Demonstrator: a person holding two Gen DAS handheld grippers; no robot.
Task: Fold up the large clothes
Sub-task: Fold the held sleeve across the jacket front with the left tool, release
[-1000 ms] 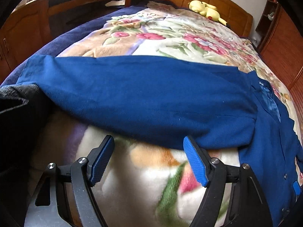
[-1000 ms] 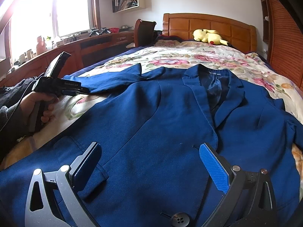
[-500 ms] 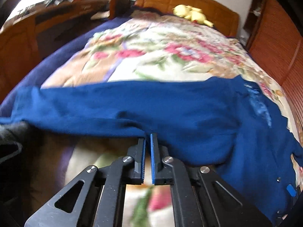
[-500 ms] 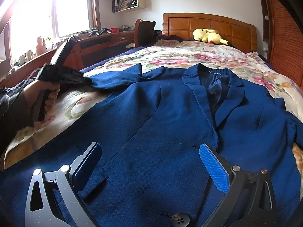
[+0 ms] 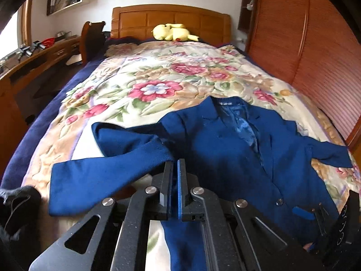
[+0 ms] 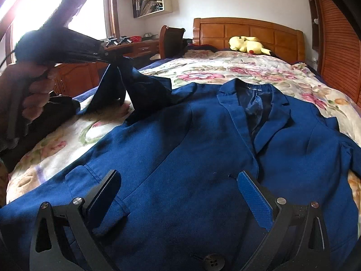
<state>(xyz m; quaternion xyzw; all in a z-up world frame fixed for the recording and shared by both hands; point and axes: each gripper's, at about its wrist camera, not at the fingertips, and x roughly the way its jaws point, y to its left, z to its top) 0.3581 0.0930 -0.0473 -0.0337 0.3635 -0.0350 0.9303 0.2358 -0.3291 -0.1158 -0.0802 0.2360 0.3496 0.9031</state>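
- The blue jacket (image 6: 203, 146) is a matte woven cloth with a fine nap. It lies front-up across the foot end of the bed, its collar toward the wooden headboard (image 6: 246, 33), its notched lapels open on a shiny, darker lining.
- A round dark four-hole button (image 6: 212, 260) sits on its front near my right fingers, and a flap pocket lies flat by the bed's left edge.
- The quilted floral blanket (image 5: 158, 79) under it is soft and puffy, cream with pink flowers and green leaves.
- A yellow plush toy (image 5: 172, 32) lies at the headboard end.
- My left gripper (image 5: 175, 176) has its jaws pressed together on a fold of the jacket's sleeve (image 5: 117, 164); the cloth runs between the ribbed blue pad and the black one and hangs below them.
- In the right wrist view that gripper is raised above the bed's left edge, angled downward, with the sleeve draped from its tip in a slack peak, and a bare hand (image 6: 33, 94) wrapped around its handle.
- My right gripper (image 6: 178, 194) has its jaws wide apart, low over the jacket's front panel, holding nothing, tilted gently down.
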